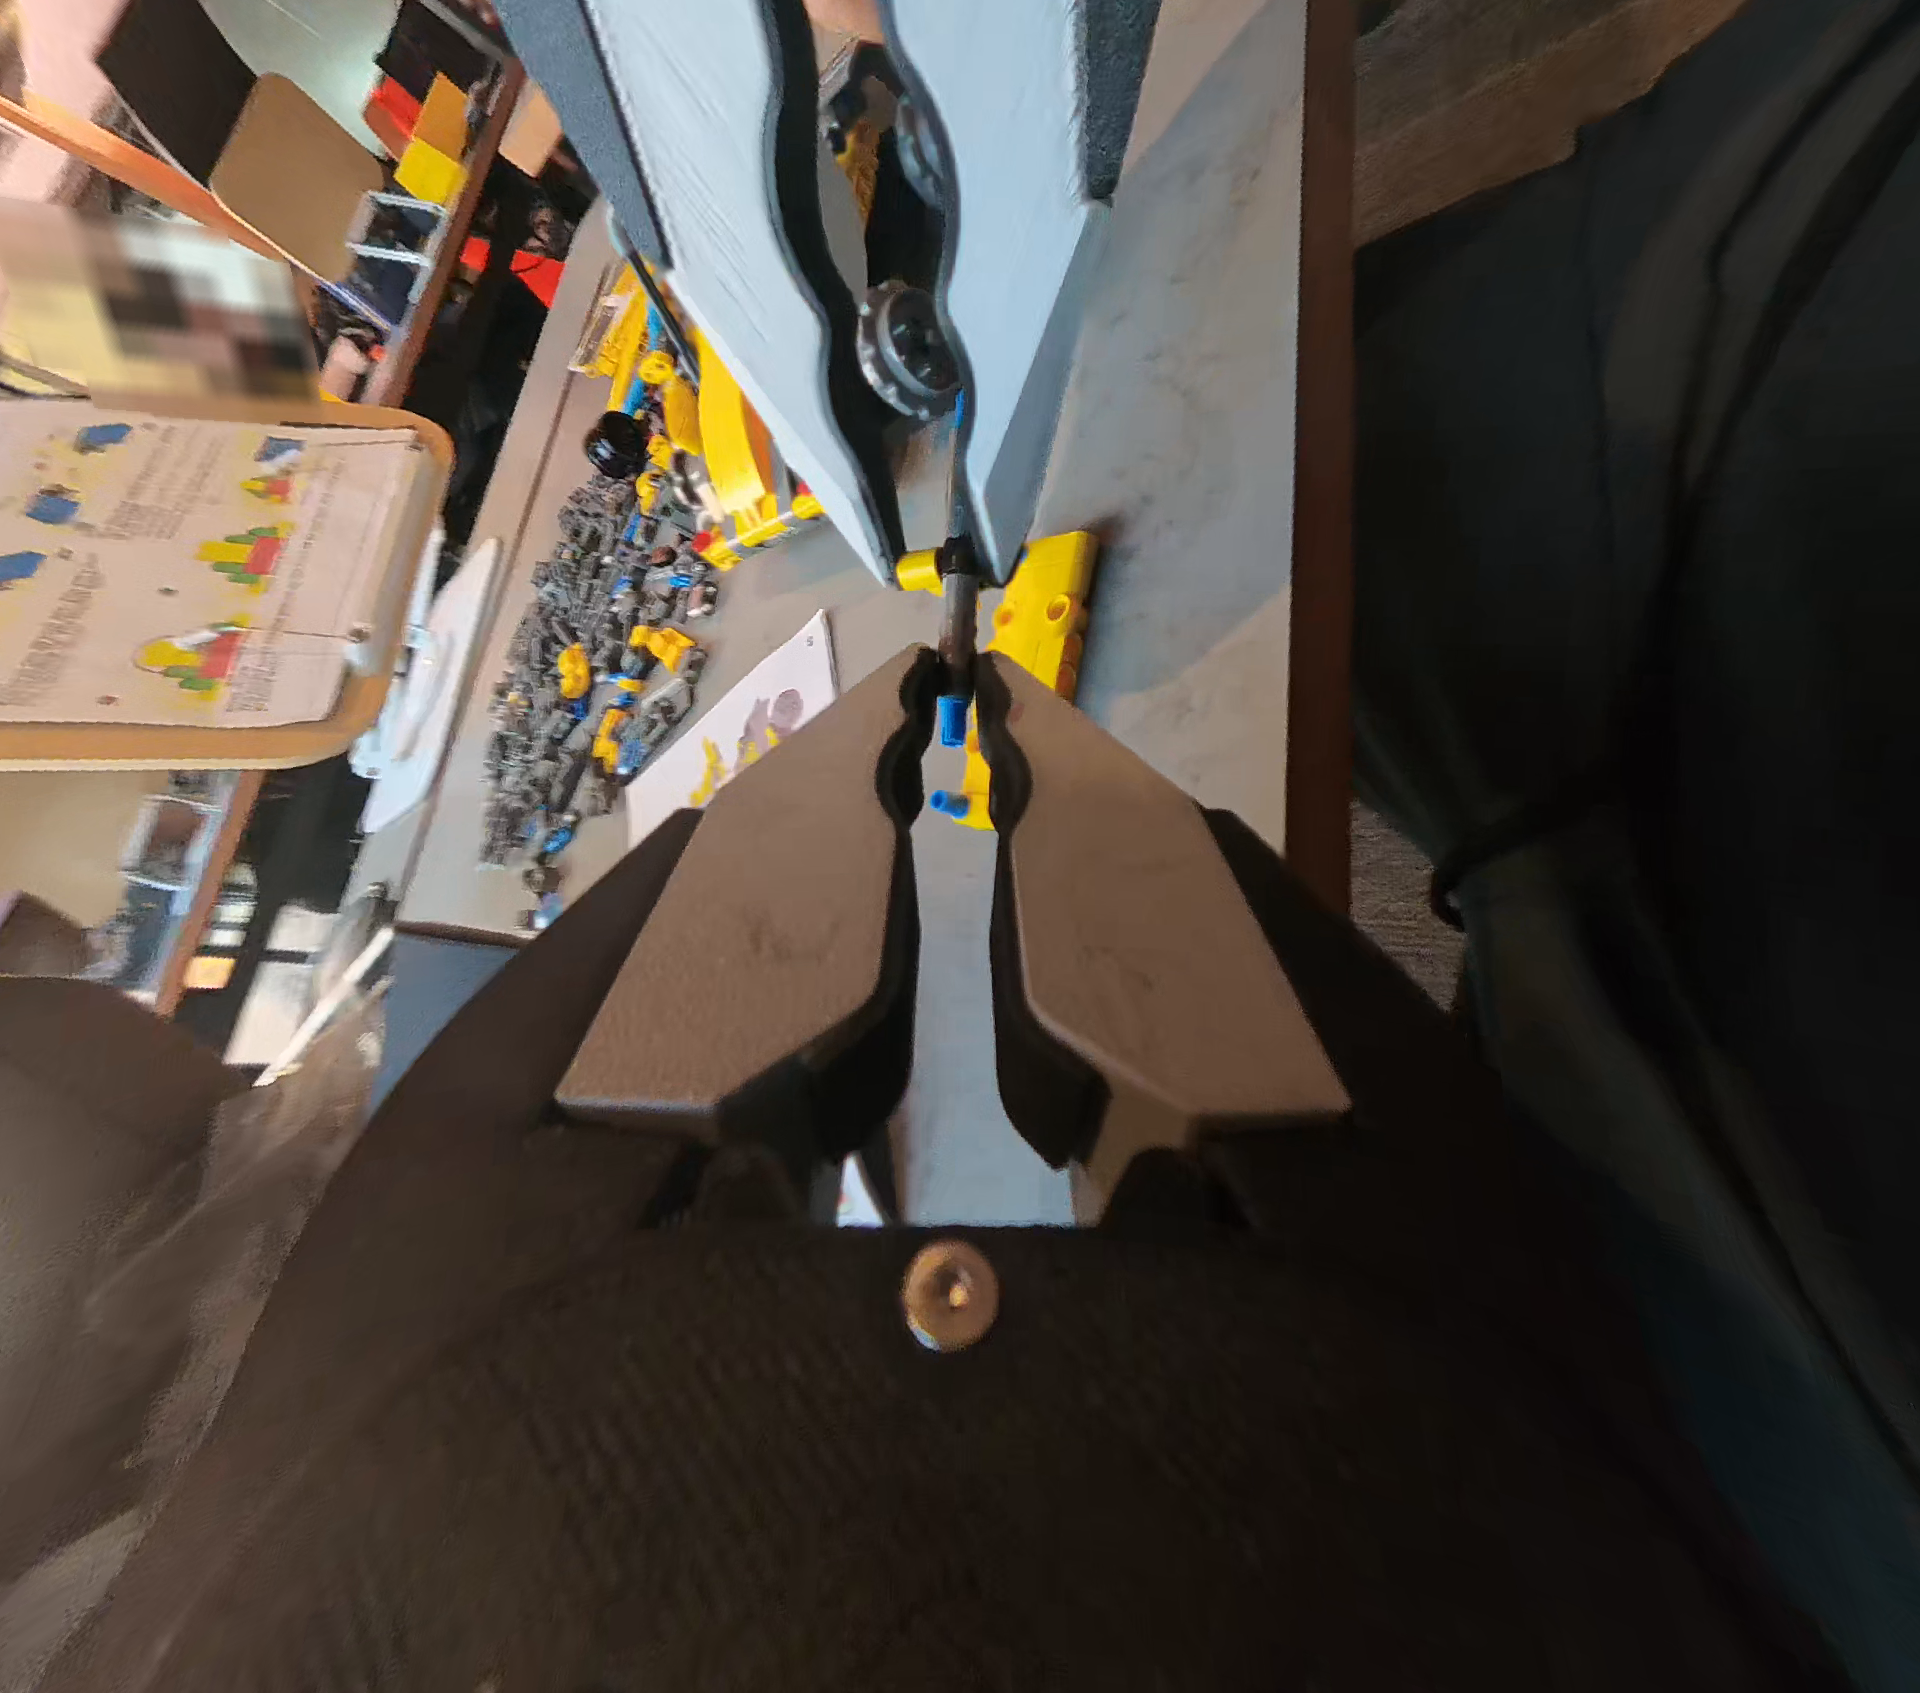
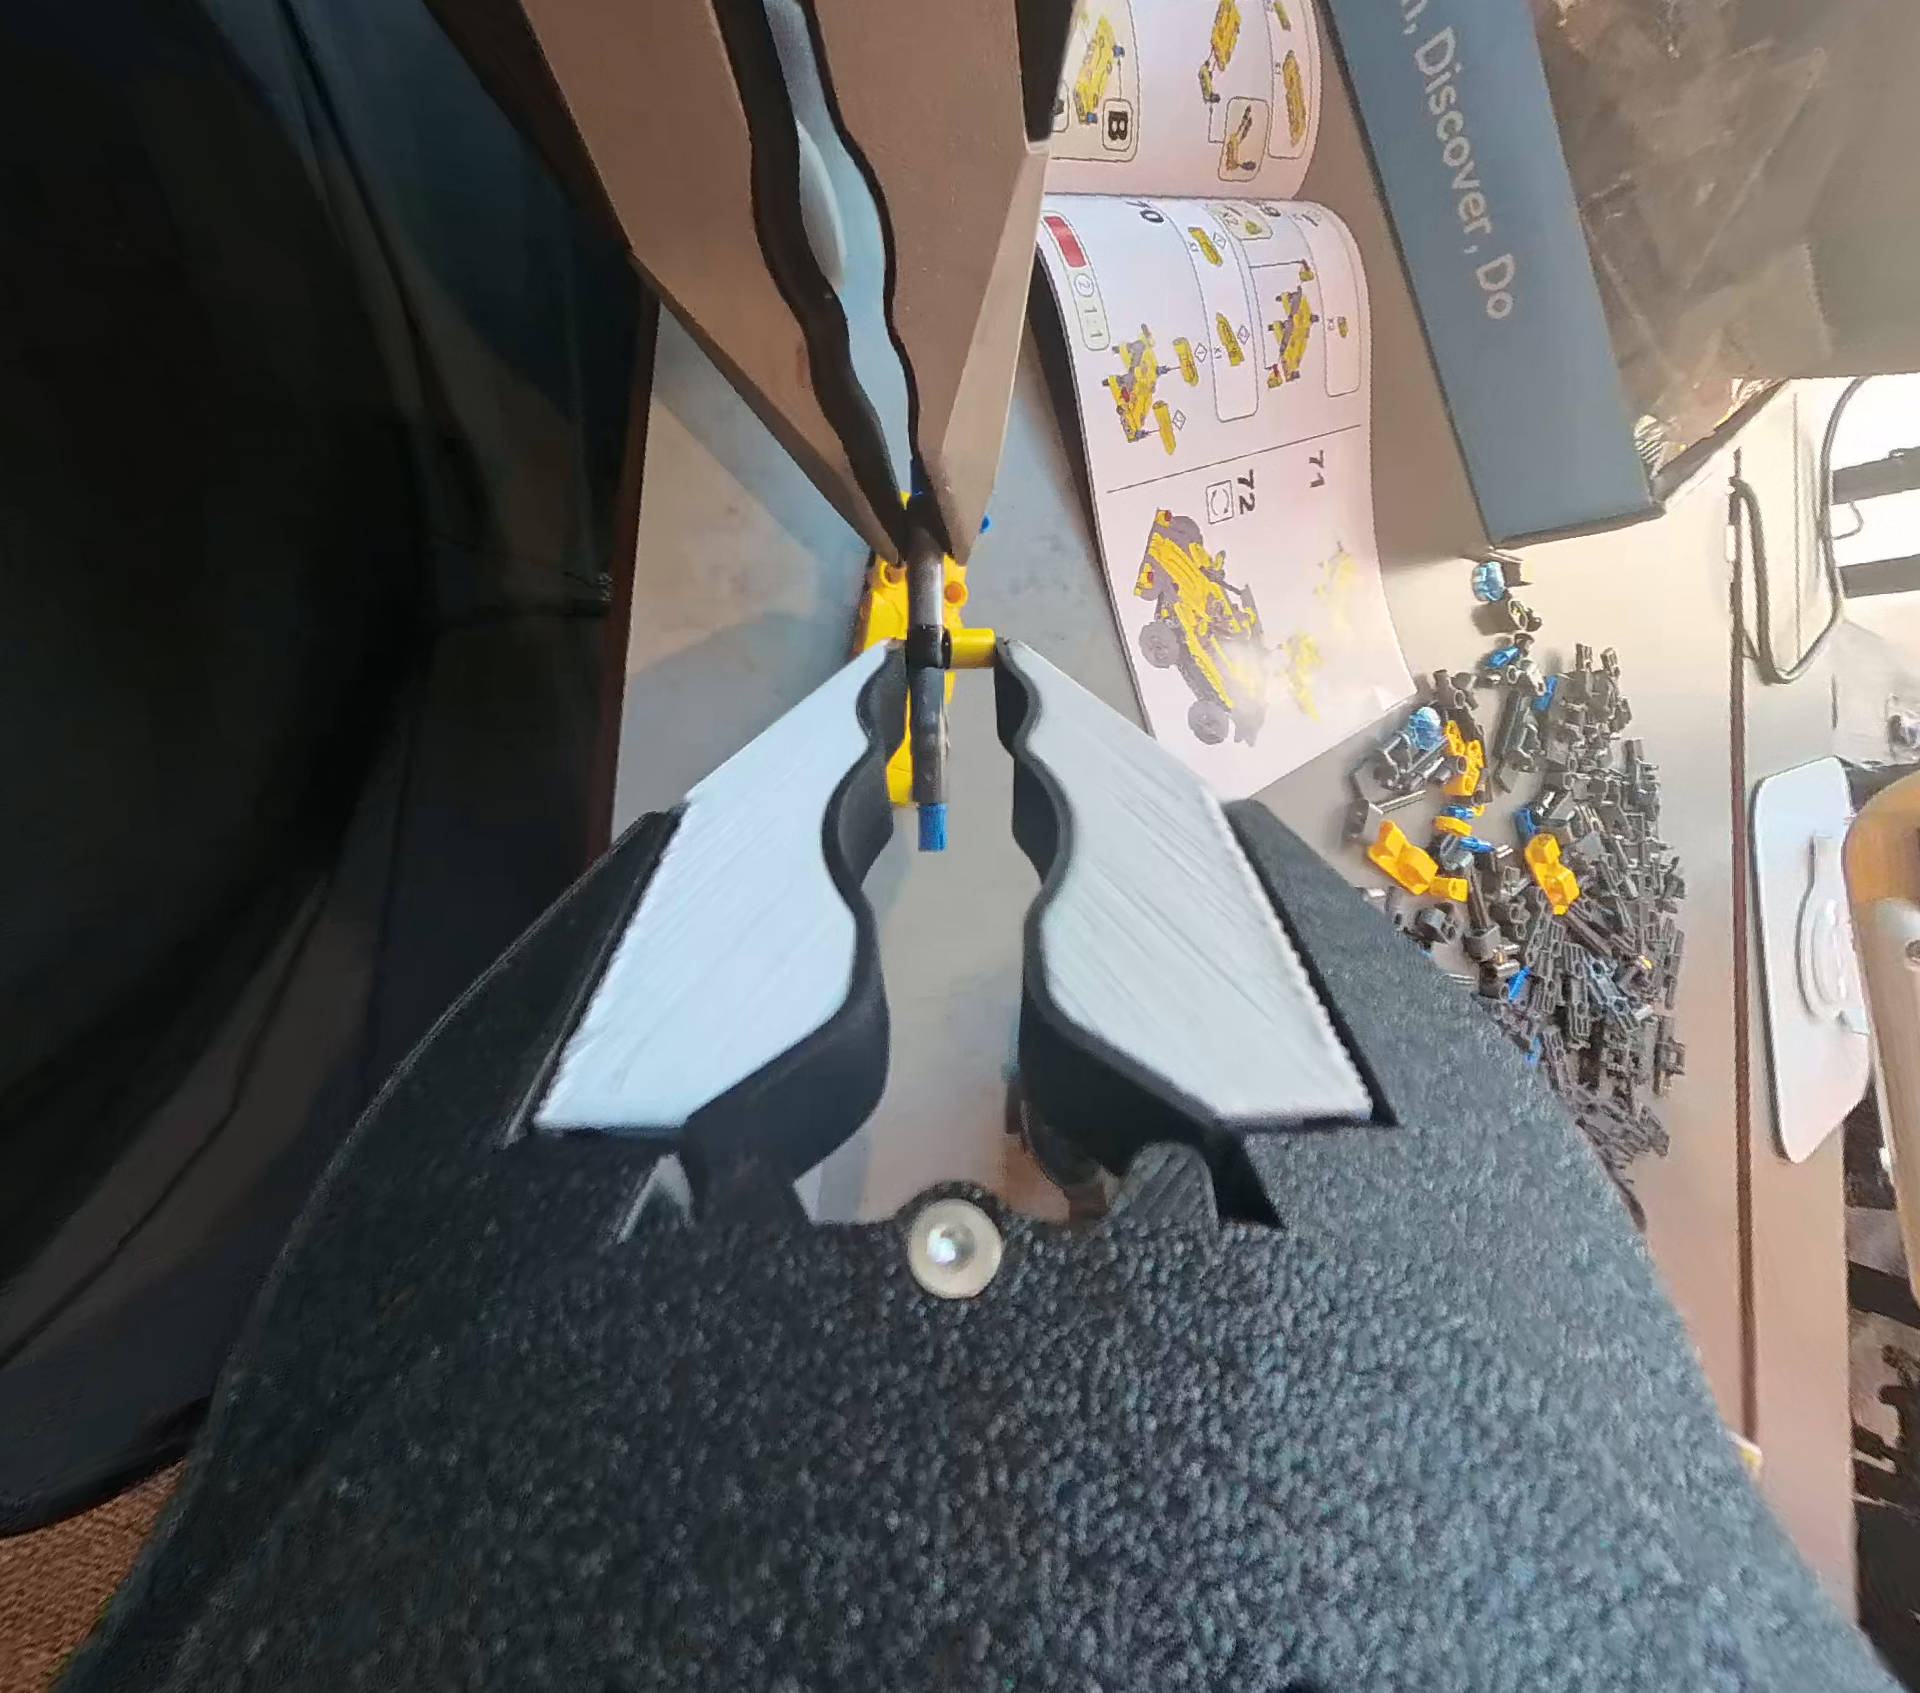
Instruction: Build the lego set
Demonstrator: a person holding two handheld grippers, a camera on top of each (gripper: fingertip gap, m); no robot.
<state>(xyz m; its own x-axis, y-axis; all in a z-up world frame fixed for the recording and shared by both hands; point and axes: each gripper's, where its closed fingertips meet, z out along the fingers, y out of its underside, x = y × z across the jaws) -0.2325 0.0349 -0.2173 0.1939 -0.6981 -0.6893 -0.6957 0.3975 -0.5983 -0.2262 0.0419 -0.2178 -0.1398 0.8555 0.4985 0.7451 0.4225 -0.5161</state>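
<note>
My left gripper (image 1: 951, 669) is shut on one end of a short dark grey beam (image 1: 958, 613), with a blue pin (image 1: 950, 716) showing between its fingers. My right gripper (image 2: 943, 656) faces it tip to tip and is shut across the same beam (image 2: 928, 708) and a small yellow connector (image 2: 974, 646) fixed to its side. A blue pin (image 2: 932, 824) sticks out of the beam's near end. The piece is held just above the table. The right gripper (image 1: 948, 573) enters the left wrist view from above, with a dark gear (image 1: 907, 344) between its fingers.
A yellow beam (image 1: 1051, 604) lies on the grey table (image 1: 1184, 355) under the grippers, close to the table's edge and a person's dark clothing (image 2: 208, 500). Farther off lie a pile of small dark, blue and yellow parts (image 2: 1538, 895), an open instruction booklet (image 2: 1226, 396), a blue-grey box (image 2: 1455, 137) and a yellow half-built model (image 1: 727, 438). Only a small space, under 4 cm, lies between the two pairs of fingers.
</note>
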